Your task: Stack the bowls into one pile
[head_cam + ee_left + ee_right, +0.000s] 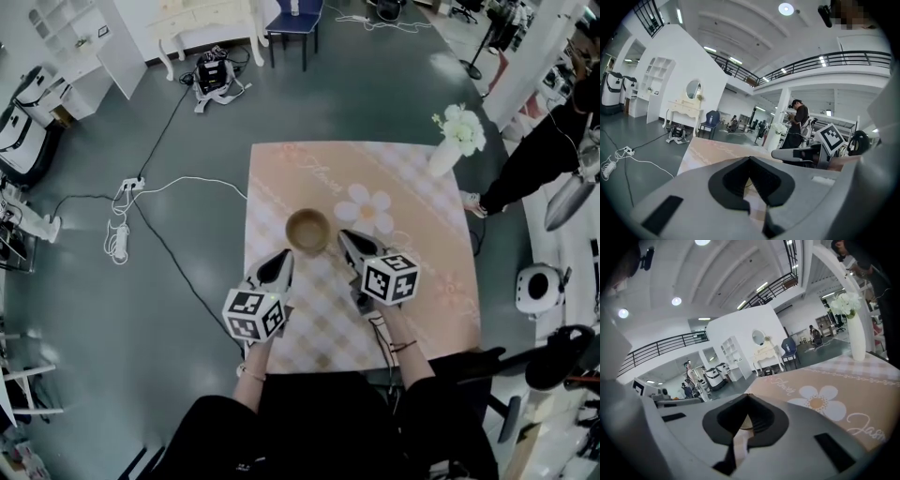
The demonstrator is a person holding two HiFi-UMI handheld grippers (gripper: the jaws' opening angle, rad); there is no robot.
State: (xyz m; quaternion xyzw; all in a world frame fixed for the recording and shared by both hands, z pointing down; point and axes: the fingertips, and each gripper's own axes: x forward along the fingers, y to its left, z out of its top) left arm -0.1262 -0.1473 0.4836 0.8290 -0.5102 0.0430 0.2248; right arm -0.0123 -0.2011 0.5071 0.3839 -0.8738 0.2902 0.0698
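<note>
A brown bowl pile (308, 231) stands near the middle of the table with the pink checked cloth (422, 197). Seen from above it reads as one bowl; how many are nested I cannot tell. My left gripper (285, 257) hovers just near-left of the pile, jaws together and empty. My right gripper (344, 236) hovers just right of it, also shut with nothing held. In the left gripper view the jaws (750, 159) meet at the tips, and the right gripper's marker cube (832, 137) shows beyond. In the right gripper view the jaws (749, 396) are closed over the cloth.
A white vase of white flowers (457, 139) stands at the table's far right corner. A person in black (539, 155) stands beyond the right edge. Cables and a power strip (129, 186) lie on the floor to the left. A black chair (553, 361) is near right.
</note>
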